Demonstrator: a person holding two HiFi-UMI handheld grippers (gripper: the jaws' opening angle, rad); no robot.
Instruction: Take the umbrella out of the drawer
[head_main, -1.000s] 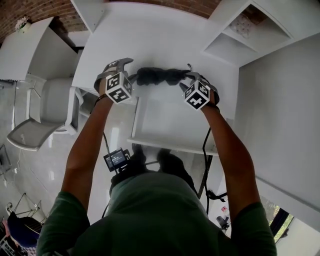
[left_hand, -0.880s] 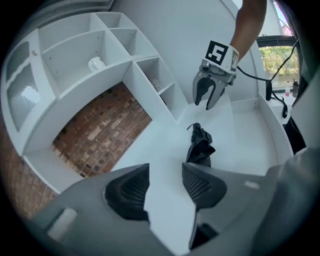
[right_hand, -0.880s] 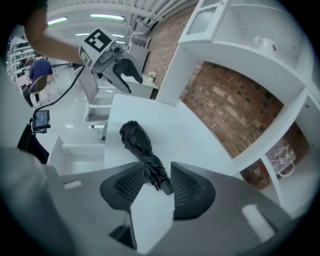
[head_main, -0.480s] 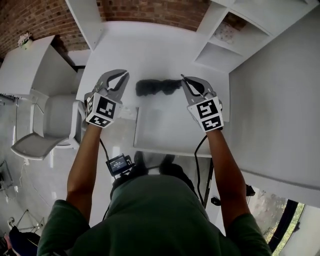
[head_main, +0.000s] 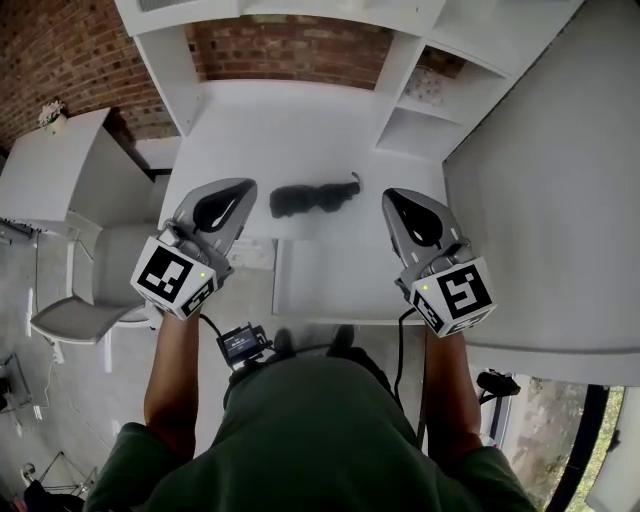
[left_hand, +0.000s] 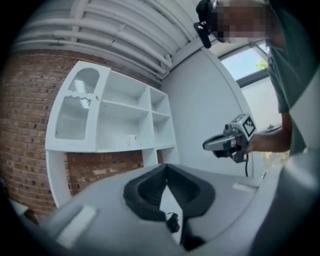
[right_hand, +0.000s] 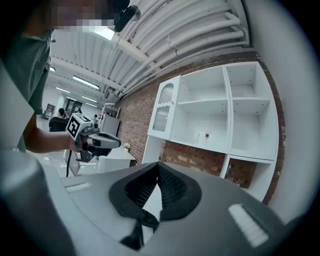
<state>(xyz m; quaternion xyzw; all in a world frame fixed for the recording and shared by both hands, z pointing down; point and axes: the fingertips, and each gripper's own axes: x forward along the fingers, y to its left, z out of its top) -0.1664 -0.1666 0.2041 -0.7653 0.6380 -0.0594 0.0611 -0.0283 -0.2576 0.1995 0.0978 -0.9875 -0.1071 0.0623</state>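
Note:
The black folded umbrella (head_main: 310, 198) lies on the white desk top (head_main: 290, 130), just behind the open drawer (head_main: 345, 285). Both grippers are raised well above the desk, level, one on each side of the umbrella and apart from it. My left gripper (head_main: 243, 184) is shut with nothing between its pads (left_hand: 166, 170). My right gripper (head_main: 391, 196) is likewise shut and empty (right_hand: 158, 169). Each gripper view shows the other gripper held out in the air: the right gripper (left_hand: 210, 145) and the left gripper (right_hand: 115, 143).
A white shelving unit (head_main: 420, 100) stands on the desk's right end against the brick wall (head_main: 290, 45). A white chair (head_main: 80, 300) and a second white desk (head_main: 50, 140) are at the left. A grey wall panel (head_main: 560, 200) runs along the right.
Both grippers let go of the umbrella's ends, shut their jaws and rose away from the desk toward the head camera. The umbrella stays on the desk top.

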